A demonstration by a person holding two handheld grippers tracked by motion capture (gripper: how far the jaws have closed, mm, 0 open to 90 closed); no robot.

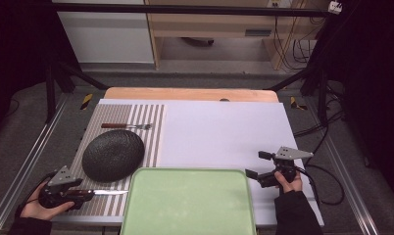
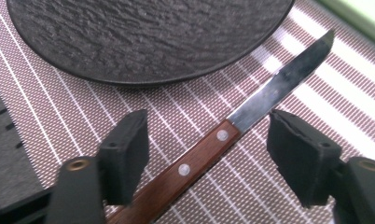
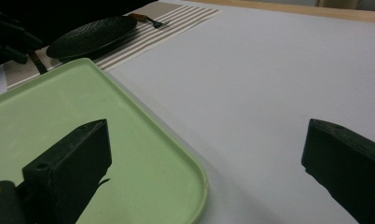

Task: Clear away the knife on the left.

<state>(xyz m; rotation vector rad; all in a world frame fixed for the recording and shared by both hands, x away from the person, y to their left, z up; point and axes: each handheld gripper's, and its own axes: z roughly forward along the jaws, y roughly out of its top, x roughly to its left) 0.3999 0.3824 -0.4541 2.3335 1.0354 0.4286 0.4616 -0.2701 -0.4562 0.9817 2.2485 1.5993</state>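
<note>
From above, my left gripper (image 1: 80, 195) lies at the striped mat's (image 1: 151, 127) near edge, over a wooden-handled knife (image 1: 99, 193) beside the rough black plate (image 1: 113, 155). Its view: jaws apart, straddling the handle, untouching. Right gripper (image 3: 206, 163): jaws wide, empty, at the green tray's (image 3: 185, 163) rounded corner.

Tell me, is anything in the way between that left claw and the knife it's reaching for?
Nothing visible. The left gripper has its jaws standing apart on either side of the knife, with the wooden handle in the gap and no pad touching it. The knife lies on the striped placemat, near the black plate but apart from it.
</note>
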